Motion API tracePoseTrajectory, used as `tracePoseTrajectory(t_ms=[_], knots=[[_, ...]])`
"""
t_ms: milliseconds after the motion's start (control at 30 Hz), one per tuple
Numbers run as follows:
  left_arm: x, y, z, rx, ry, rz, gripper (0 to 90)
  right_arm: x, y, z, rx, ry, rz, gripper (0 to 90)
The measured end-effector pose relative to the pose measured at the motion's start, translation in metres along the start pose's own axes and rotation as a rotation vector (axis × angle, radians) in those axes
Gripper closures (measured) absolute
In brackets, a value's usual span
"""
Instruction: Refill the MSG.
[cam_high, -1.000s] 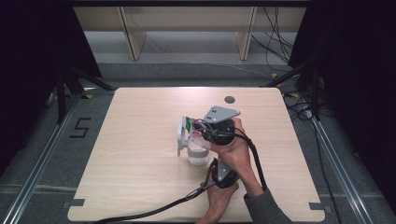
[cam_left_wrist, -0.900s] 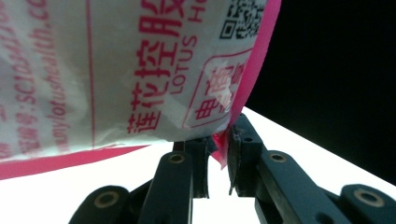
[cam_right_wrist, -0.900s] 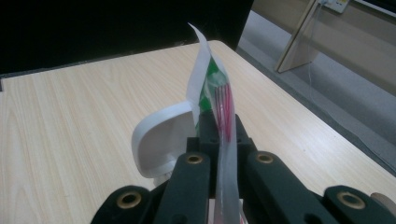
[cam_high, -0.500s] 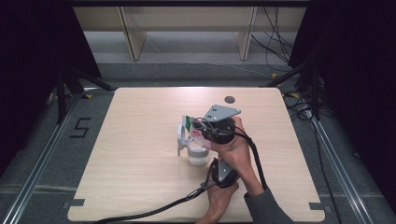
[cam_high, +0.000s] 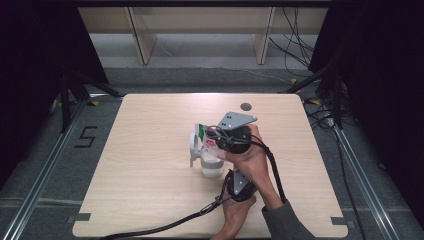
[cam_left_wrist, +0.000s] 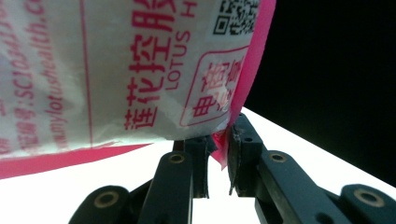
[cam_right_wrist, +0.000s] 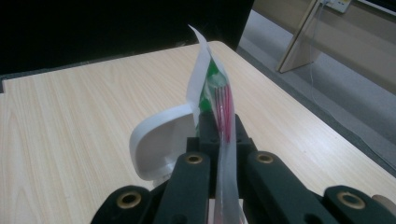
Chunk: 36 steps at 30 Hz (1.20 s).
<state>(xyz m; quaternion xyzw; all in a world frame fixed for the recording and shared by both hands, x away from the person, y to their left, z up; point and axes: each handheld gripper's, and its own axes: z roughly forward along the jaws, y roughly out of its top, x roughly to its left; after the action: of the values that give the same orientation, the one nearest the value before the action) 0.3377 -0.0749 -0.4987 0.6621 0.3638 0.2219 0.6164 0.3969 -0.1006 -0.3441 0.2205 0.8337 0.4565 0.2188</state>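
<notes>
A sachet packet (cam_high: 206, 138), white with pink print and a green end, is held upright over a white mug (cam_high: 211, 168) near the middle of the table (cam_high: 150, 150). In the right gripper view my right gripper (cam_right_wrist: 218, 135) is shut on the packet (cam_right_wrist: 210, 93), seen edge-on, with the mug's white handle (cam_right_wrist: 154, 149) just beyond. From below, my left gripper (cam_left_wrist: 219, 140) pinches the pink bottom corner of the packet (cam_left_wrist: 116, 70). In the high view both hands sit close together, the right hand (cam_high: 252, 160) above the left one (cam_high: 235, 212).
A dark round grommet hole (cam_high: 245, 106) lies in the table's far edge. Black cables (cam_high: 165, 227) trail off the near edge to the left. Wooden shelf legs (cam_high: 142, 40) stand on the floor beyond the table, and black curtains close in both sides.
</notes>
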Motion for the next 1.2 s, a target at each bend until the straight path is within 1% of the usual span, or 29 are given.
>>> tracePoseTrajectory(t_ms=[67,133,167,200,233,367,433,467,500,533,567,733,800,833,900,933,1100,1133,1167,1200], knots=[[0.0004,0.0001,-0.0001,0.000,0.001,0.002,79.2,-0.0012,0.0004,-0.0004,-0.011,-0.014,-0.015,89.5],[0.0006,0.0000,-0.0001,0.001,0.000,0.001,79.2,-0.0017,0.0006,-0.0007,-0.008,-0.011,-0.017,89.5],[0.0008,-0.0003,-0.0002,0.003,0.000,0.002,79.2,-0.0002,0.0001,0.0001,-0.004,-0.006,-0.001,89.5],[0.0008,-0.0004,-0.0001,0.003,-0.001,0.002,79.2,-0.0003,0.0001,0.0004,0.002,0.001,0.000,89.5],[0.0007,-0.0005,0.0000,0.003,0.000,-0.003,79.2,-0.0010,0.0001,0.0006,0.000,-0.004,-0.013,89.5],[0.0012,0.0002,0.0000,0.004,-0.005,-0.003,79.3,-0.0006,0.0003,0.0009,0.001,-0.001,-0.013,89.5],[0.0012,0.0005,0.0002,-0.001,-0.004,-0.006,79.2,-0.0001,0.0006,0.0014,-0.005,-0.009,-0.013,89.5],[0.0013,0.0007,0.0003,-0.005,-0.007,-0.013,79.3,-0.0005,0.0011,0.0014,0.002,-0.003,-0.016,89.5],[0.0017,0.0008,0.0001,-0.002,-0.003,-0.008,79.2,-0.0002,0.0014,0.0021,0.001,-0.001,-0.016,89.5],[0.0019,0.0009,0.0001,-0.003,-0.003,-0.008,79.2,-0.0010,0.0020,0.0020,0.005,0.002,-0.026,89.5],[0.0020,0.0009,-0.0001,-0.002,-0.002,-0.007,79.2,0.0000,0.0019,0.0027,0.003,-0.002,-0.016,89.5],[0.0023,0.0006,0.0001,0.000,-0.004,-0.008,79.2,-0.0006,0.0019,0.0032,0.012,0.001,-0.025,89.4],[0.0023,0.0008,-0.0002,-0.001,-0.006,-0.009,79.2,-0.0002,0.0020,0.0029,0.012,-0.001,-0.016,89.4],[0.0023,0.0009,-0.0003,0.000,-0.006,-0.007,79.3,0.0000,0.0019,0.0031,0.002,-0.008,-0.016,89.4],[0.0021,0.0008,-0.0005,-0.001,-0.007,-0.008,79.2,-0.0005,0.0018,0.0026,0.004,-0.001,-0.026,89.4],[0.0018,0.0007,-0.0004,-0.003,-0.006,-0.007,79.3,-0.0004,0.0019,0.0028,-0.002,-0.007,-0.024,89.4],[0.0018,0.0006,-0.0004,-0.004,-0.007,-0.005,79.2,0.0003,0.0015,0.0028,0.001,-0.008,-0.021,89.4],[0.0015,0.0008,-0.0006,-0.007,-0.004,-0.008,79.2,-0.0008,0.0021,0.0028,-0.009,-0.019,-0.049,89.3],[0.0017,0.0009,-0.0007,-0.008,-0.008,-0.009,79.2,0.0003,0.0023,0.0022,-0.006,-0.019,-0.037,89.4],[0.0016,0.0010,-0.0006,-0.007,-0.006,-0.009,79.2,0.0002,0.0025,0.0020,-0.005,-0.024,-0.042,89.4]])
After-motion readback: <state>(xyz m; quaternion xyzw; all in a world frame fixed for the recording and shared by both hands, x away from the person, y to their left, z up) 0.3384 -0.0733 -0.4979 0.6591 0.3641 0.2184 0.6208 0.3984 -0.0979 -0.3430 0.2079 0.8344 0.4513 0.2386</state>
